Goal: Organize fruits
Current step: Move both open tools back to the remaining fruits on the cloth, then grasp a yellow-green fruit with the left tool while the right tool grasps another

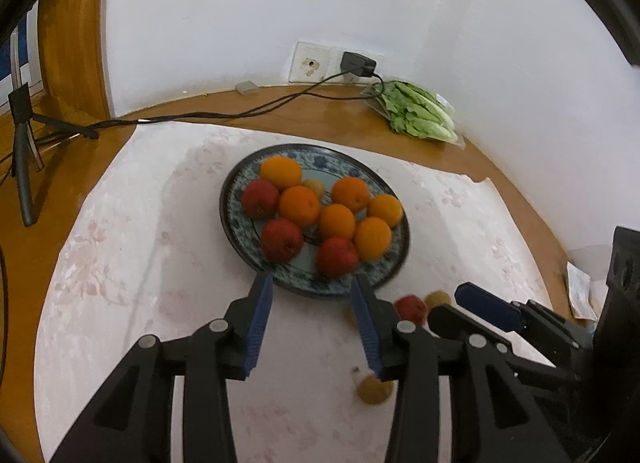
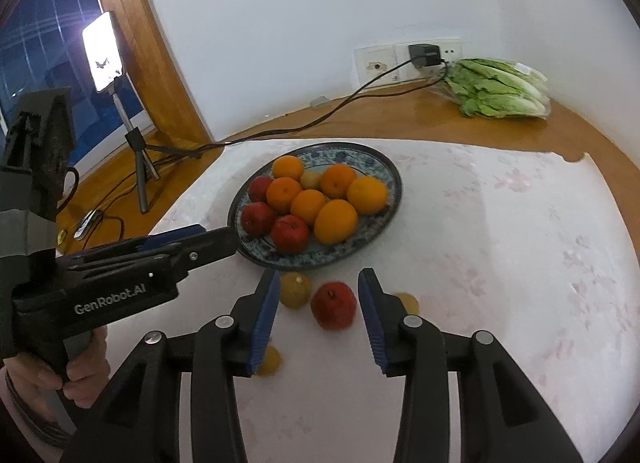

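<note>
Right claw point(image 2: 319, 283) spread, nothing pinched, red apple point(image 2: 334, 305) lying loose on the tabletop point(image 2: 500, 263) dead ahead at 12 o'clock between the tips (round, so no long axis to line up). Left claw point(image 1: 313, 283) likewise spread and empty, aimed at the plate point(image 1: 240, 231); right claw nearer the apple. Yellowish fruits around the apple partly hidden behind fingers, kind unclear.

Fruit on plate point(image 2: 386, 167) mid-cloth point(image 2: 500, 243); apple point(image 2: 333, 305) + approx. 3 small fruits in front.
</note>
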`<state>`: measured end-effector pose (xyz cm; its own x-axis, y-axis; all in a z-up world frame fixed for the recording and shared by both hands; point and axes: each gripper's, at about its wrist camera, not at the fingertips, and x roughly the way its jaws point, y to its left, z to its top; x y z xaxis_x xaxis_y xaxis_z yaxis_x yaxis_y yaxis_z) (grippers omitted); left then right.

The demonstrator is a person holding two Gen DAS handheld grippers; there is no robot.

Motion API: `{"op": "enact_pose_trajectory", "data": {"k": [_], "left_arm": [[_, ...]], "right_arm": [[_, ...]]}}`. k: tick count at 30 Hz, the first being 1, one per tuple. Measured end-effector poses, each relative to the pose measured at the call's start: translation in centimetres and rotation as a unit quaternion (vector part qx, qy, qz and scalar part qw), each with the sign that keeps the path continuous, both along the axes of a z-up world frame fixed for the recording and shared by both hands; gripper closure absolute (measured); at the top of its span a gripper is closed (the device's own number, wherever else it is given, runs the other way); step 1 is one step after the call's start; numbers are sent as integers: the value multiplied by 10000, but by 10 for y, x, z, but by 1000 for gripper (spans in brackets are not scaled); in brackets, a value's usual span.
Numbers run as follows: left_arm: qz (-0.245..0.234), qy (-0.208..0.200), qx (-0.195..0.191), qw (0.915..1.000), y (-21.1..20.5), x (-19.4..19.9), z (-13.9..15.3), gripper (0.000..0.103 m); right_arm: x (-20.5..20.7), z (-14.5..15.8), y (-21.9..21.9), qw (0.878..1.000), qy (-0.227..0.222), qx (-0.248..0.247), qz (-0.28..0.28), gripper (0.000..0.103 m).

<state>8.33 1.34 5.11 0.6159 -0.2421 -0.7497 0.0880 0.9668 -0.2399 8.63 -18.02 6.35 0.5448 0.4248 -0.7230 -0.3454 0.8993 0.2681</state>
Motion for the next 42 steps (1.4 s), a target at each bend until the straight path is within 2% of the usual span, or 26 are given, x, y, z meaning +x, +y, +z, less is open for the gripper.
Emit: {"op": "enact_pose_trajectory", "data": {"k": [7, 16, 28, 35, 42], "left_arm": [[-113, 145, -85, 9998, -11, -19, -5, 60], [-232, 273, 14, 9994, -25, -39, -16, 60], [-397, 436, 129, 9982, -46, -45, -28, 60], [-408, 478, 334, 9975, -55, -43, -36, 61], [-547, 523, 389, 9964, -62, -42, -45, 78]], "right_arm": [[-19, -5, -20, 9998, 103, -11, -182, 61], [-34, -13, -41, 9988, 239, 74, -414, 61], [-42, -17, -51, 9982, 296, 158, -490, 61], [-43, -23, -56, 9977, 374, 205, -520, 61], [-41, -27, -59, 9973, 428, 226, -555, 61]]}}
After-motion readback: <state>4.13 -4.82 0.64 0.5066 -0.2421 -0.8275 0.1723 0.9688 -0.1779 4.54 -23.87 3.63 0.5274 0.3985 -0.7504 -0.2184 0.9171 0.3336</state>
